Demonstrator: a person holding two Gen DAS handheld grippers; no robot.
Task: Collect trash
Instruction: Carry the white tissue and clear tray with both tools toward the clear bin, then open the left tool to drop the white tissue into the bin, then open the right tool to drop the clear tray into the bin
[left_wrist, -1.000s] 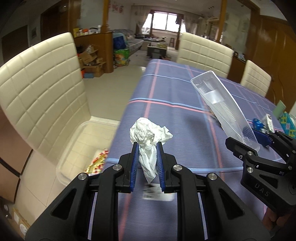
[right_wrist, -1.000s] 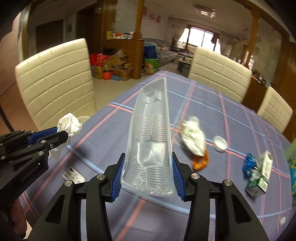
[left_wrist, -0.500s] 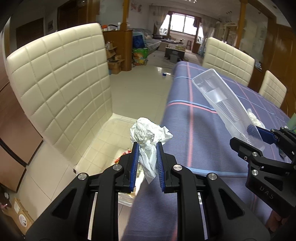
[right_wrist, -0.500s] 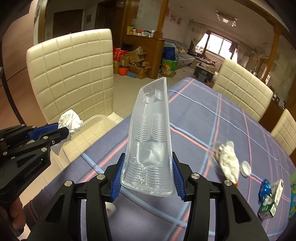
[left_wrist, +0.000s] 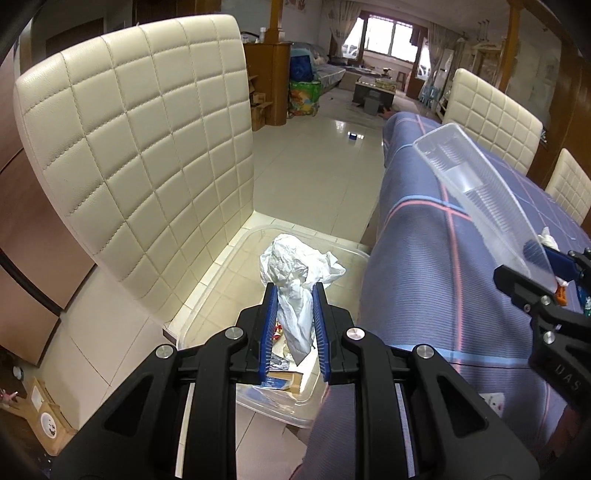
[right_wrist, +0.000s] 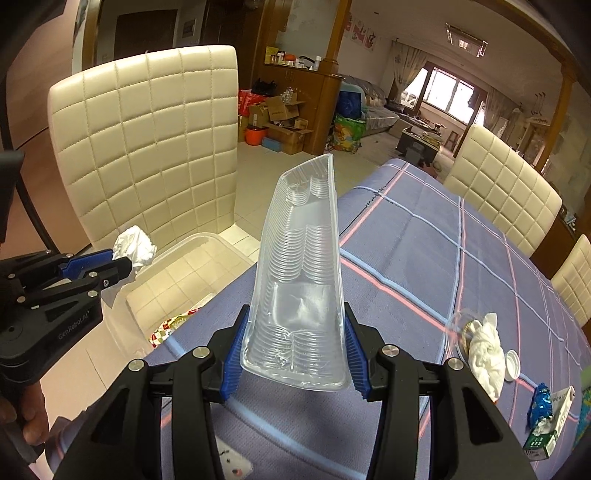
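Left tool (left_wrist: 293, 325) clenched nearly fully on crumpled white tissue (left_wrist: 295, 269), hanging above clear plastic bin (left_wrist: 229, 266) on floor beside worktop (left_wrist: 424, 266). Right tool (right_wrist: 293, 354) partly open, gripping clear ribbed plastic tray (right_wrist: 301, 269), upright above worktop edge.

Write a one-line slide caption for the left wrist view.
Left claw holds a crumpled white tissue above the clear plastic bin beside the table.

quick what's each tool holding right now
left tool: closed on a crumpled tissue.
right tool: closed on a clear plastic tray.
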